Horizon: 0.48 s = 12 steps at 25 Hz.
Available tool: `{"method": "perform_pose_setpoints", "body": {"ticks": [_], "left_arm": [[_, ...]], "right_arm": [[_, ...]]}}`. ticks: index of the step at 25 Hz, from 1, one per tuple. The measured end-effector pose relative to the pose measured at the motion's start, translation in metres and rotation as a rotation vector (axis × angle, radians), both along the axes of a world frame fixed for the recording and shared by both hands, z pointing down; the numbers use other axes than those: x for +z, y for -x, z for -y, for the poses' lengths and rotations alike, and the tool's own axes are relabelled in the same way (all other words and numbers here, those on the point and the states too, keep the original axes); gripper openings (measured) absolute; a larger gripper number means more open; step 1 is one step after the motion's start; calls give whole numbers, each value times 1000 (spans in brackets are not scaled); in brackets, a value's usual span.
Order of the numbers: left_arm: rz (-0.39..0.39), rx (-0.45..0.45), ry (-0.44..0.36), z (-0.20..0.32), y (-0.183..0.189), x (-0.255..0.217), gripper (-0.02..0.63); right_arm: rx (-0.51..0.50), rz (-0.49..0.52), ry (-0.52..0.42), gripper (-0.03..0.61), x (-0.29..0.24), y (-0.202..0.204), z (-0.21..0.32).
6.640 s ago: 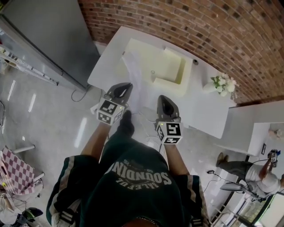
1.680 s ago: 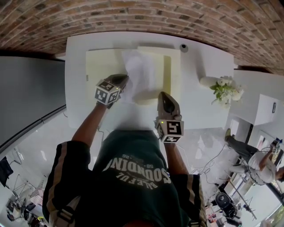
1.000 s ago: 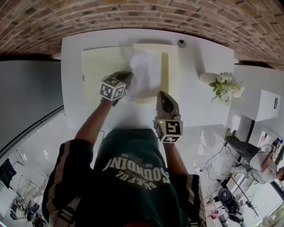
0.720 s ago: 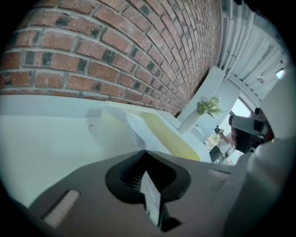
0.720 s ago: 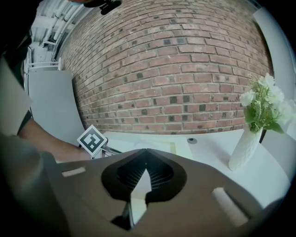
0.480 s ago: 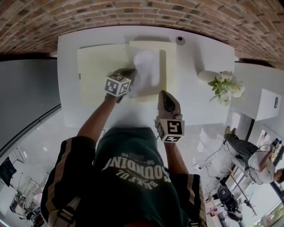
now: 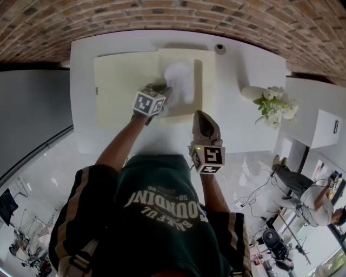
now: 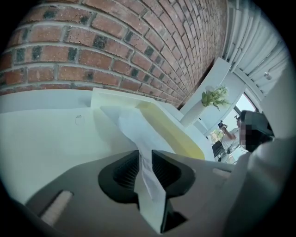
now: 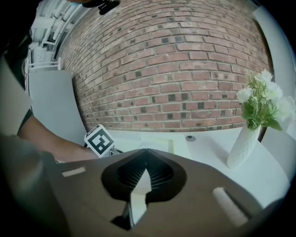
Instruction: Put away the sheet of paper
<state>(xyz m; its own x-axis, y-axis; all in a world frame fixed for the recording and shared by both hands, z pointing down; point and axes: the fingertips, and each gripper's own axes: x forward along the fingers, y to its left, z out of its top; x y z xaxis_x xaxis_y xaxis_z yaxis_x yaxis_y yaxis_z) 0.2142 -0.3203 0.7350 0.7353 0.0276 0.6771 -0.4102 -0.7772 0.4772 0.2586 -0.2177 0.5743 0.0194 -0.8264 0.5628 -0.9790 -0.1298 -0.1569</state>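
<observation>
Brick wall [image 7: 162, 16] backs the white desk [image 7: 86, 124]. From above, my left hand-held gripper [image 7: 164, 91] reaches over the cream tray [image 7: 121, 81], where the sheet of paper [image 7: 180, 81] lies. Along that gripper, the jaws have just been opening and the sheet stands loose between them; I judge it released. My right hand-held gripper [image 9: 144, 152] is closed on nothing.

Seen from my head camera, the near corner of the sheet of paper [image 7: 180, 81] vanishes under my left gripper [image 7: 164, 93], whose jaws have just been opening with the sheet between them. My own chest hides the front edge of the table [image 7: 246, 127]. A round object [image 7: 219, 48] by the brick wall [image 7: 162, 16] is too small to name, and a person [image 7: 304, 189] at far right is partly cut off by the frame.
</observation>
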Motion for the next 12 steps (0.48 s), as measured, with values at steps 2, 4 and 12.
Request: {"method": "perform_pose_setpoints", "body": {"ticks": [2,4,12], "left_arm": [[19,17,-3,-3,2,2,124],[34,26,-25,-4,5,3,149],[22,26,-135,-2,34,-21,179]], "right_arm": [[-4,0,0,0,0,1,-1],[-9,-1,-2,0,0,3,-1],[-55,-3,-23,0,-4,22,1]]}}
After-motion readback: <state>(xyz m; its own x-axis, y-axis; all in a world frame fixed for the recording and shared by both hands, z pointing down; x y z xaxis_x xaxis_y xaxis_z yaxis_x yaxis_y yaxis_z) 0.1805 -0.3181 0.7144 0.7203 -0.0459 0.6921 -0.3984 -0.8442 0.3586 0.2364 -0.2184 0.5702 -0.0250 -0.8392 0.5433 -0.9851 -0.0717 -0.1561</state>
